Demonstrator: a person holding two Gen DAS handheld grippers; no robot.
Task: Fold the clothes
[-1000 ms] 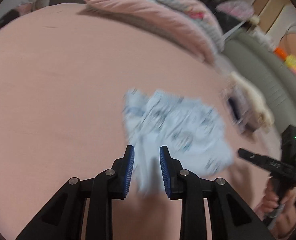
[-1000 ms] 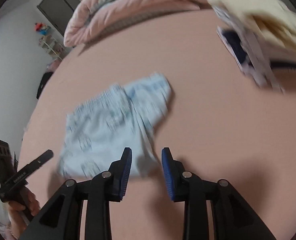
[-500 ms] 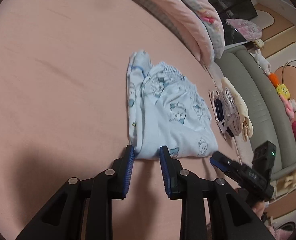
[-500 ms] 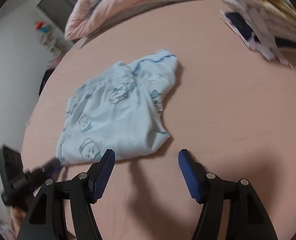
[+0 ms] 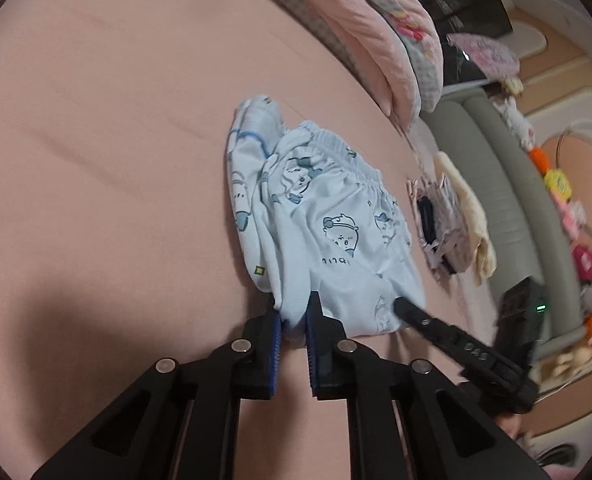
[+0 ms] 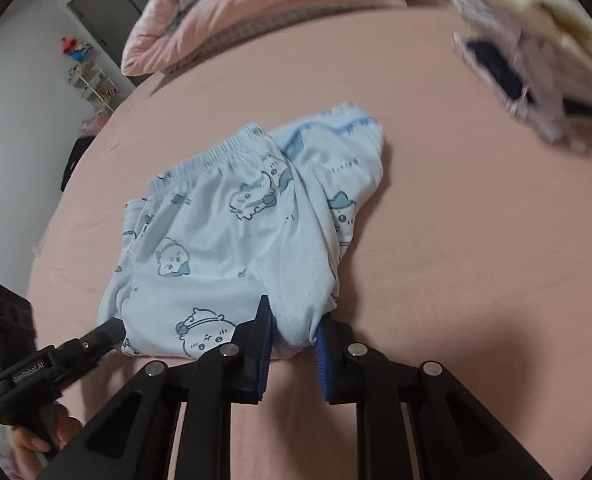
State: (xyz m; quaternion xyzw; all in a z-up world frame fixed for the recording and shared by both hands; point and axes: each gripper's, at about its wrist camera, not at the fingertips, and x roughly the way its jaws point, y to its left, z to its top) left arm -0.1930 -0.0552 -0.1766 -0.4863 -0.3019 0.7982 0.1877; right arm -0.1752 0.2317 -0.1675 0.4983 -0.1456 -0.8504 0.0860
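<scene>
Light blue shorts [image 5: 328, 216] [image 6: 223, 240] with cartoon prints lie folded on the pink bed sheet [image 5: 95, 160], waistband at the far side. My left gripper [image 5: 293, 316] is shut on the shorts' near left corner, with cloth bunched between its blue pads. My right gripper [image 6: 293, 328] has its jaws closing on the near right corner, and a fold of the cloth fills the gap between the pads. Each gripper shows in the other's view: the right gripper [image 5: 406, 308] at the shorts' edge, and the left gripper [image 6: 107, 330] likewise.
A rolled pink quilt [image 5: 368, 28] [image 6: 255, 12] lies along the far side of the bed. A stack of folded clothes [image 5: 452, 224] [image 6: 536, 60] sits to the right of the shorts. Beyond the bed stands a grey sofa [image 5: 508, 184] with toys.
Both grippers have come up to the shorts' near edge. The left has closed on its corner. The right opened wide, moved in, and closed around the other corner.
</scene>
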